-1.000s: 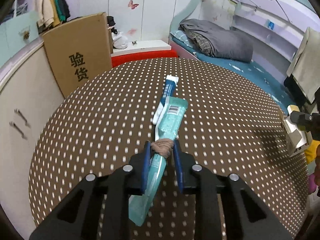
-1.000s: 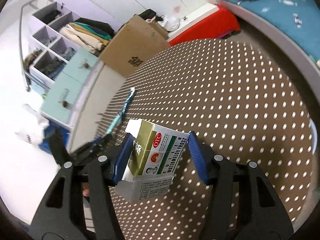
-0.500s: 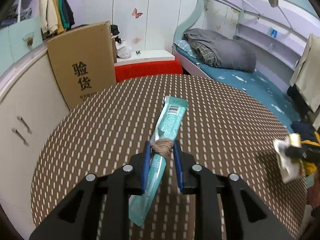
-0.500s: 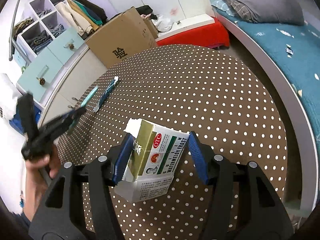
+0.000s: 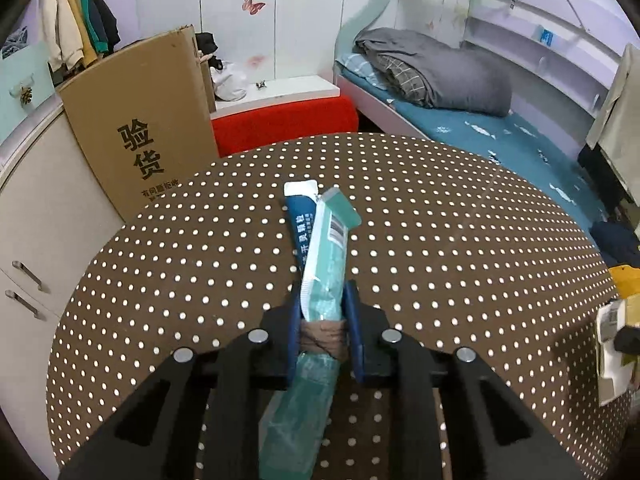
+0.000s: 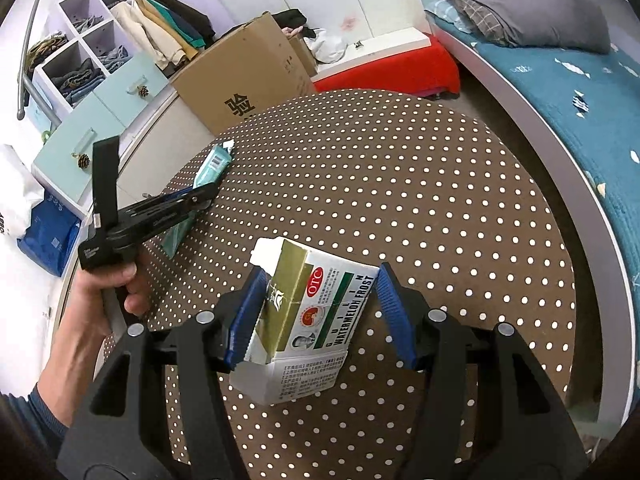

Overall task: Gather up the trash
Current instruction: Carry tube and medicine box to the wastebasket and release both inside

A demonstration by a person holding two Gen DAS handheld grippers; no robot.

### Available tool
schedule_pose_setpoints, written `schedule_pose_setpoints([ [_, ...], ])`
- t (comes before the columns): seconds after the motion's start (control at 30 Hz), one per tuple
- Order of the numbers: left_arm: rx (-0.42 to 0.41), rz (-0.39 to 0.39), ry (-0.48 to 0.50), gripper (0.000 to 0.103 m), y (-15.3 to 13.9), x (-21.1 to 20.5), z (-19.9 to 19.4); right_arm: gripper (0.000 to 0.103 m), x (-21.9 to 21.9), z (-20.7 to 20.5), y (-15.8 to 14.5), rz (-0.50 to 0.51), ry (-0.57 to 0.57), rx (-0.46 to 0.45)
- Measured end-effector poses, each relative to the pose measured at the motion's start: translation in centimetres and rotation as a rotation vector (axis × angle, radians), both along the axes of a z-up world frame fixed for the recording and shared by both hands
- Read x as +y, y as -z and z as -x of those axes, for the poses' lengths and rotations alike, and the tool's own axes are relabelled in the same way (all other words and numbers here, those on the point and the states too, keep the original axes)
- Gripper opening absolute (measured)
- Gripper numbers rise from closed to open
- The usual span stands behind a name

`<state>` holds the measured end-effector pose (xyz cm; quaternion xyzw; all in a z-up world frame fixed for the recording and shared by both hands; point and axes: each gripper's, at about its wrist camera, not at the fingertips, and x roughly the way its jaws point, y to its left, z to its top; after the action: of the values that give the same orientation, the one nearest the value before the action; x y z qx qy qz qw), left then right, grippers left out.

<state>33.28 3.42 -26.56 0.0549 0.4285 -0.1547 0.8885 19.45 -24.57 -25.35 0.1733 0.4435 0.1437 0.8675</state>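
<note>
Over the polka-dot table, my left gripper is closing its jaws on a long teal wrapper. A brown wad is wedged between the pads with it. A dark blue tube lies on the table just beyond the wrapper's tip. My right gripper is shut on a white, green and gold medicine box, held above the table's near side. The right wrist view shows the left gripper at the table's left edge, gripped by a hand.
A large cardboard box leans against the cabinet behind the table. Beyond it are a red bench and a bed with a grey quilt. On the floor at the left lies a blue bag.
The left gripper carried the teal wrapper across the table, and the wrapper and brown wad now sit deeper between its jaws. The right gripper rolled slightly, still gripping the box.
</note>
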Motion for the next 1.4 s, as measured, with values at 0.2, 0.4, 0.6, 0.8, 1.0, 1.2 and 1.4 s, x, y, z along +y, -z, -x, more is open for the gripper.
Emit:
schedule_pose_setpoints([
  [0.2,0.016,0.067,0.008,0.019,-0.2,0.6,1.4,0.056,-0.5,0.1,0.0,-0.019,0.000,-0.003],
  [0.4,-0.019,0.105,0.015,0.019,-2.0,0.2,3.9,0.056,-1.6,0.6,-0.9,-0.026,0.014,-0.026],
  [0.6,-0.071,0.137,0.050,0.019,-5.0,-1.5,5.8,0.056,-3.5,1.7,-2.5,-0.032,0.045,-0.068],
  [0.8,-0.131,0.165,0.125,0.019,-8.8,-5.8,7.9,0.056,-7.2,3.0,-4.3,-0.025,0.103,-0.120],
  [1.0,-0.131,0.240,0.216,0.019,-11.2,-12.3,9.6,0.056,-13.5,4.7,-5.7,-0.058,0.208,-0.165],
  [1.2,-0.108,0.249,0.293,0.019,-11.6,-20.1,10.9,0.057,-21.6,5.3,-2.8,-0.159,0.368,-0.081],
  [1.4,-0.034,0.237,0.339,0.019,-9.7,-26.9,11.2,0.057,-27.0,4.0,3.0,-0.164,0.468,0.052],
])
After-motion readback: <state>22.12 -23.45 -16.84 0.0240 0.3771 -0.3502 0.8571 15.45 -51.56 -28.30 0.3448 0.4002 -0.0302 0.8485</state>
